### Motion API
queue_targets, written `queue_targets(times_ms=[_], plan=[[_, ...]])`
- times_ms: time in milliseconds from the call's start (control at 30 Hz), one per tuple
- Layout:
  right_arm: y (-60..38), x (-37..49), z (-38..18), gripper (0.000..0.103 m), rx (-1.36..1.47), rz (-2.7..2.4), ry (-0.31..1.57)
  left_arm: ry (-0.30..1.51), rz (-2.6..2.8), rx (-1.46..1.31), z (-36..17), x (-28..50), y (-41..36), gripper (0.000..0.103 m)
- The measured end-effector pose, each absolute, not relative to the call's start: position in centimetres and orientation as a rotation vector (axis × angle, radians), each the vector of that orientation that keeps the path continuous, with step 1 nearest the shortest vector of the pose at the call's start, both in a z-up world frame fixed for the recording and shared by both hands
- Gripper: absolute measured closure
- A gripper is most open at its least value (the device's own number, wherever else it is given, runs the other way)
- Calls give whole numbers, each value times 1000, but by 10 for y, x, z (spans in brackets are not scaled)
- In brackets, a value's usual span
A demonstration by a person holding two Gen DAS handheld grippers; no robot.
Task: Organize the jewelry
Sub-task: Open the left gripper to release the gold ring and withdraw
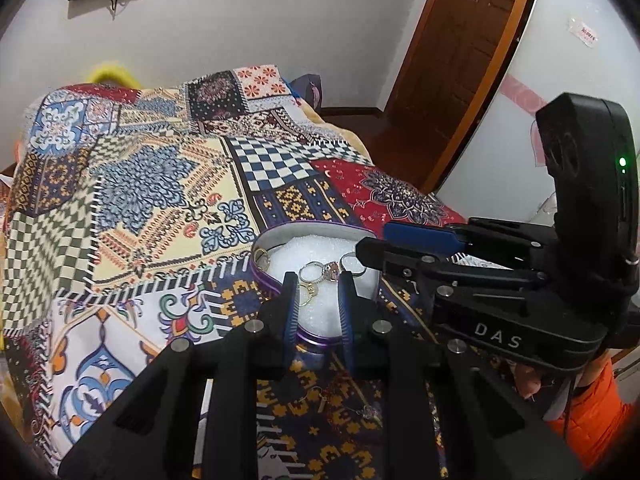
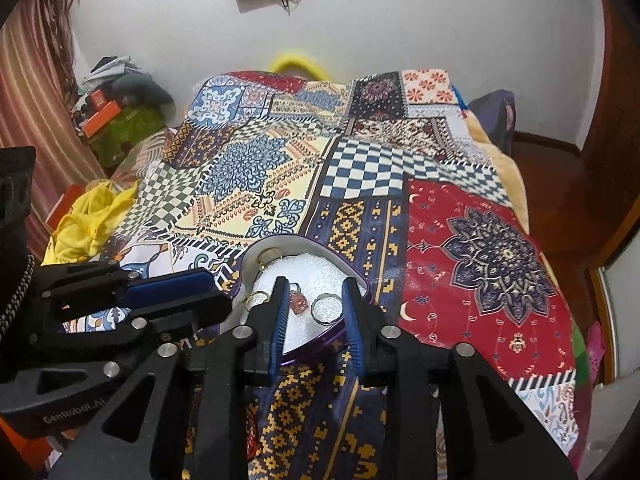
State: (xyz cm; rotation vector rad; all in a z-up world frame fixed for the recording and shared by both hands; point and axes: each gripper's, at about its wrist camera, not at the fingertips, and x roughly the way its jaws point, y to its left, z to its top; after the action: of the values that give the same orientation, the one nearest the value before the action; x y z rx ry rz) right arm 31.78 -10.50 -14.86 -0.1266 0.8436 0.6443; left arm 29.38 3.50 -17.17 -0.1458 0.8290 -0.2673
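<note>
Jewelry box: a heart-shaped purple tin (image 2: pixel 256 258) with white foam lining, lying on the patchwork bedspread (image 2: pixel 460 248) of a bed.
Contents: a silver ring (image 2: pixel 326 309), a pink-stoned ring (image 2: pixel 298 300) and gold rings (image 1: pixel 310 292) on the foam.
Right claw (image 2: pixel 316 312): jaws apart over the tin, straddling the silver and pink-stoned rings, gripping nothing.
Left claw (image 1: pixel 318 300): jaws narrowly apart above the foam; nothing held.
Loose pieces: small earrings (image 1: pixel 366 411) on the bedspread, partly hidden behind the left claw.
Person: only an orange sleeve (image 1: pixel 592 404) shows.
</note>
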Motion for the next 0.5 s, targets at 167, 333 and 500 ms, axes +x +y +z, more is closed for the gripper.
queue_targets(times_ms=[167, 333, 500], plan=[[-109, 306, -136, 71, -122, 629, 809, 808, -248, -137, -156, 279, 38, 84], [-116, 291, -122, 70, -117, 616, 772, 780, -221, -132, -139, 261, 43, 71], [-124, 273, -109, 70, -117, 606, 736, 771, -219, -113, -129, 242, 42, 71]])
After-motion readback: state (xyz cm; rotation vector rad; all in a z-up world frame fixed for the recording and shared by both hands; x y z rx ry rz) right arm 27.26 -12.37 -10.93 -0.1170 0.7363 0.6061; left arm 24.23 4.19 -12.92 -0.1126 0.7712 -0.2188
